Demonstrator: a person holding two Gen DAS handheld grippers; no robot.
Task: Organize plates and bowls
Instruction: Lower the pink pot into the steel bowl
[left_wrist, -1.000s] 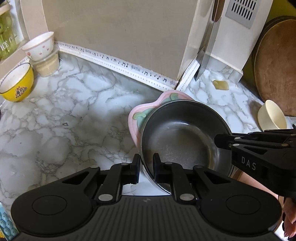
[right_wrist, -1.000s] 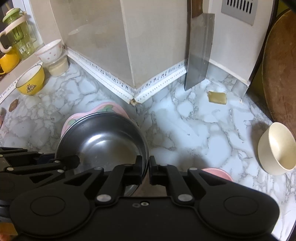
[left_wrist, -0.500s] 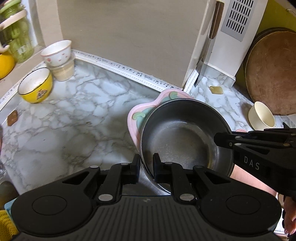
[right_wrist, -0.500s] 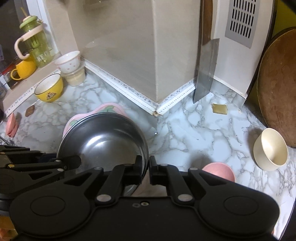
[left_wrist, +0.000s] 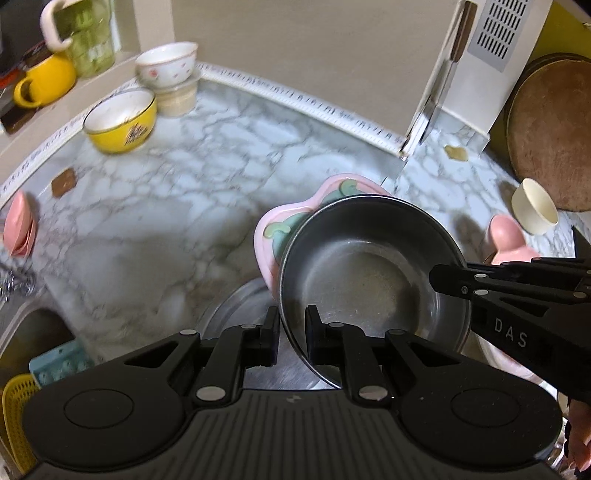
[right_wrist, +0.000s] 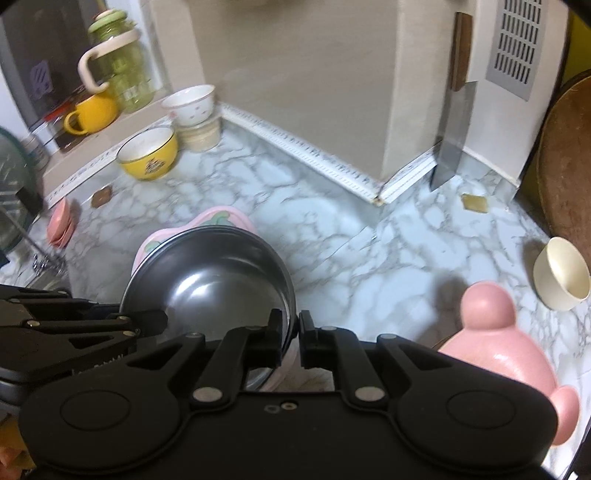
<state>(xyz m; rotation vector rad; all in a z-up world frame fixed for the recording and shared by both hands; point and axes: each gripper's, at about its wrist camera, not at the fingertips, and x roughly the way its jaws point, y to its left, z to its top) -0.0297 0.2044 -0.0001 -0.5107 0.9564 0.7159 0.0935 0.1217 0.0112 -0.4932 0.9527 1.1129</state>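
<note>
Left gripper (left_wrist: 291, 332): we have its jaws pinching the near rim of the steel bowl (left_wrist: 369, 273), one finger inside, one outside.
Right gripper (right_wrist: 291, 336): our jaws here are clamped on the same bowl's rim at the opposite side, with the pink plate's edge between them too.
Steel bowl: we hold it between both grippers, above the marble counter (left_wrist: 184, 192).
Pink plate (left_wrist: 273, 225): it sits directly under the steel bowl, its scalloped edge with green pattern sticking out on the bowl's far-left side.
Yellow bowl (left_wrist: 120, 122): well apart from the steel bowl, far left by the wall trim.
White floral bowl (left_wrist: 166, 66): just behind the yellow bowl, stacked on a beige cup.
Cream cup (right_wrist: 561, 278): right of the steel bowl, near the round wooden board (left_wrist: 550, 133).
Pink eared dish (right_wrist: 498, 354): just right of our right gripper.
</note>
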